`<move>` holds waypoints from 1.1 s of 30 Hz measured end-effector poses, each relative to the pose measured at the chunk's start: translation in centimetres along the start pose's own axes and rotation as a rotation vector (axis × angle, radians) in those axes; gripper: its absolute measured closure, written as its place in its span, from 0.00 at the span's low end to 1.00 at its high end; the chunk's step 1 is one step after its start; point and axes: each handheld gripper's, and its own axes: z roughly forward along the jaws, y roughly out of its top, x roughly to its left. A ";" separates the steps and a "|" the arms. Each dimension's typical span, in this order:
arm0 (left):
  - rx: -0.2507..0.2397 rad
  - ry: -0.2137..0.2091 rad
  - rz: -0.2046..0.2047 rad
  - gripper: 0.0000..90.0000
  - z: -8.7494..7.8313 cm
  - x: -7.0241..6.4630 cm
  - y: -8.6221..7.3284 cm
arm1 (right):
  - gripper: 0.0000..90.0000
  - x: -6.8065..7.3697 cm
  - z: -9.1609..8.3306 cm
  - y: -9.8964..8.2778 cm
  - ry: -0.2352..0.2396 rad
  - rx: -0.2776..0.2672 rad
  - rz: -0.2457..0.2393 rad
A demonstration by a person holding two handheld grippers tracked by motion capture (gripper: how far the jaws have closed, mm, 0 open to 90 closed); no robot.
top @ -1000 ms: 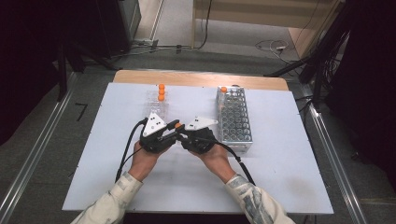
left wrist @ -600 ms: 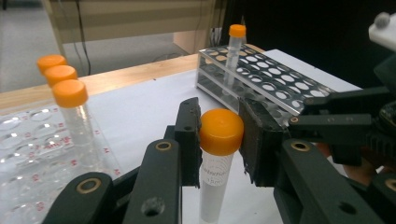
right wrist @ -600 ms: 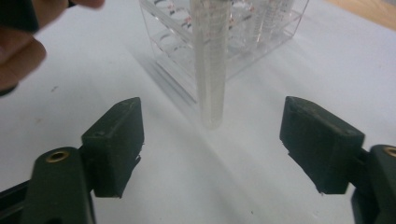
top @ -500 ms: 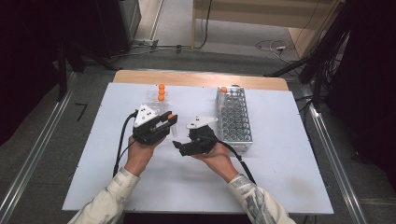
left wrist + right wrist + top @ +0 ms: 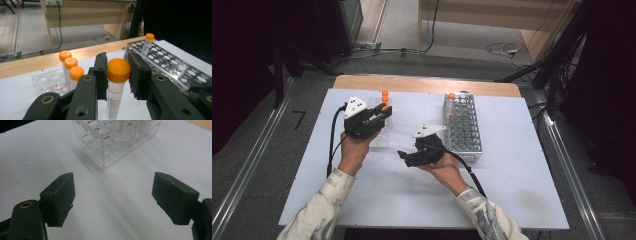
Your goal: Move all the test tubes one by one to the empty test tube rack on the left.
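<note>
My left gripper (image 5: 117, 76) is shut on an orange-capped tube (image 5: 118, 69), which stands upright between its pads. In the high view the left gripper (image 5: 384, 115) hovers over a clear plastic rack (image 5: 379, 137) at the left of the white board. Three more orange-capped tubes (image 5: 70, 63) stand in that rack (image 5: 47, 81). My right gripper (image 5: 404, 157) sits mid-board, pointing left; its jaws have just been opening and stand wide, with nothing between them. In its own view the right gripper (image 5: 113, 202) faces the clear rack (image 5: 105, 142).
A long perforated metal rack (image 5: 464, 127) lies right of centre, with one orange-capped tube (image 5: 451, 95) at its far end; it also shows as the holed rack (image 5: 172, 65). The white board (image 5: 512, 200) lies on a wooden table. Cables trail from both grippers.
The two grippers were together mid-board; now they are apart. The left has moved left, away and up over the clear rack with the tube. The right has opened and drawn back.
</note>
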 end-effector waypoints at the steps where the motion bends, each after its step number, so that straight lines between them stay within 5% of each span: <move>1: -0.004 0.005 0.001 0.78 0.0 0.1 0.2 | 0.19 0.0 0.0 0.0 0.000 -0.001 0.001; 15: -0.022 0.107 0.004 0.78 1.6 2.0 0.8 | 0.20 0.0 -0.3 0.0 -0.001 -0.007 -0.003; 33: 0.085 0.147 0.010 0.78 3.6 2.1 -2.0 | 0.21 0.0 -0.5 0.0 -0.005 -0.009 -0.001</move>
